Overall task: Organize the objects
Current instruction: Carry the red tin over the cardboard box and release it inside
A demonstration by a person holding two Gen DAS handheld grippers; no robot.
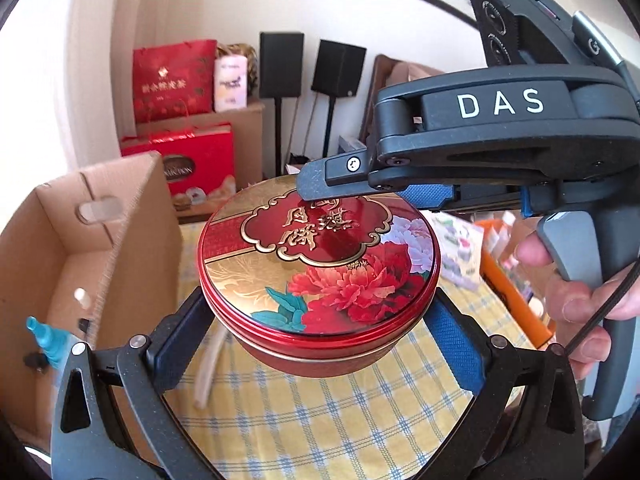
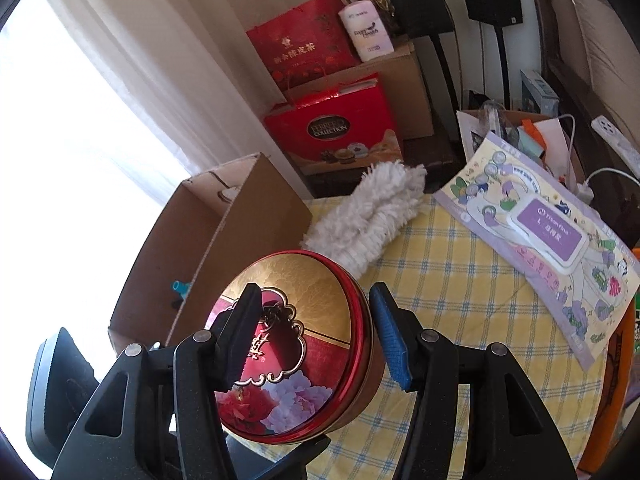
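1. Fingers of the left gripper (image 1: 320, 328) are seen pressed against opposite sides of the round red tin (image 1: 320, 268), which is clamped between their blue pads and held level above the yellow checked tablecloth (image 1: 320, 420).
2. The same tin (image 2: 296, 344) is gripped by the right gripper (image 2: 316, 336) as well: one finger is laid on the flowered lid, the other is set against the wall, so the rim is pinched between them.
3. In the left wrist view, the right gripper (image 1: 316, 188) is seen reaching in from the right, its upper finger resting on the far edge of the lid.
4. An open cardboard box (image 1: 92, 240) is seen just left of the tin.
5. A white fluffy duster (image 2: 372, 216) is seen lying beyond the tin.
6. Red gift bags (image 2: 312, 56) are stacked farther back.
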